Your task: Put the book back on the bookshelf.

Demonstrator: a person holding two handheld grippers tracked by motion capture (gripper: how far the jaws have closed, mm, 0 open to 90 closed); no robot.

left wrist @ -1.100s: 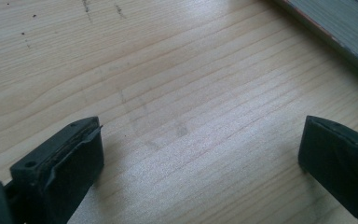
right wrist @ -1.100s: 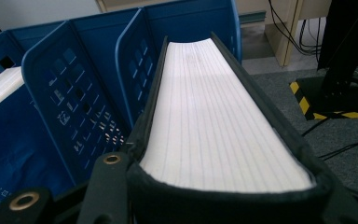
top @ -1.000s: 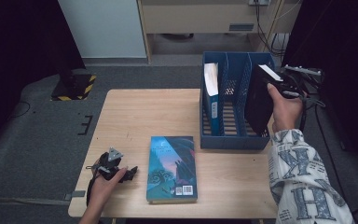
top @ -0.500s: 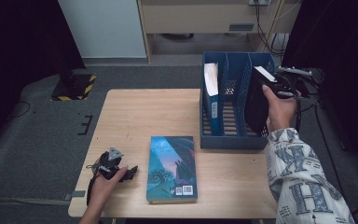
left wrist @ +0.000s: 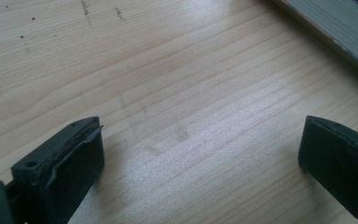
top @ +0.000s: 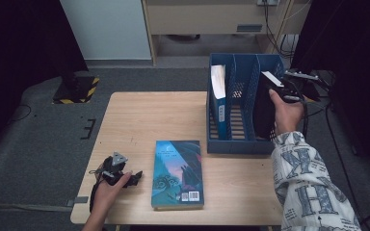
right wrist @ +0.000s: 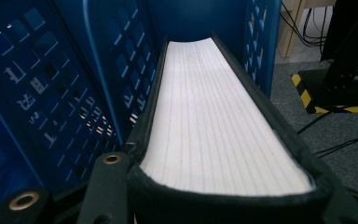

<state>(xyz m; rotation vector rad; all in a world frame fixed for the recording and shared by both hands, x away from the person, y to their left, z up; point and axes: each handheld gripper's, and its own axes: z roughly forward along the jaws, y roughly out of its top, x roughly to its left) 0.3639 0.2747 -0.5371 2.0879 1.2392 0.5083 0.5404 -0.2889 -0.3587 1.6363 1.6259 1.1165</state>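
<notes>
Left gripper (top: 136,179): we see it resting near the table's (top: 149,115) front left edge, jaws spread wide over bare wood, nothing between them.
Flat book (top: 178,173): lies just right of that gripper, teal cover up, barcode at its near end; we cannot read the title.
Rack (top: 231,144): blue, slotted; we see a white-edged book (top: 218,91) upright in its left slot, middle slot open.
Black book (top: 262,110): pinched by the right gripper (top: 282,91) at its top, upright, partly down in the right slot, page edges showing.
Room: open tabletop left of the rack.
</notes>
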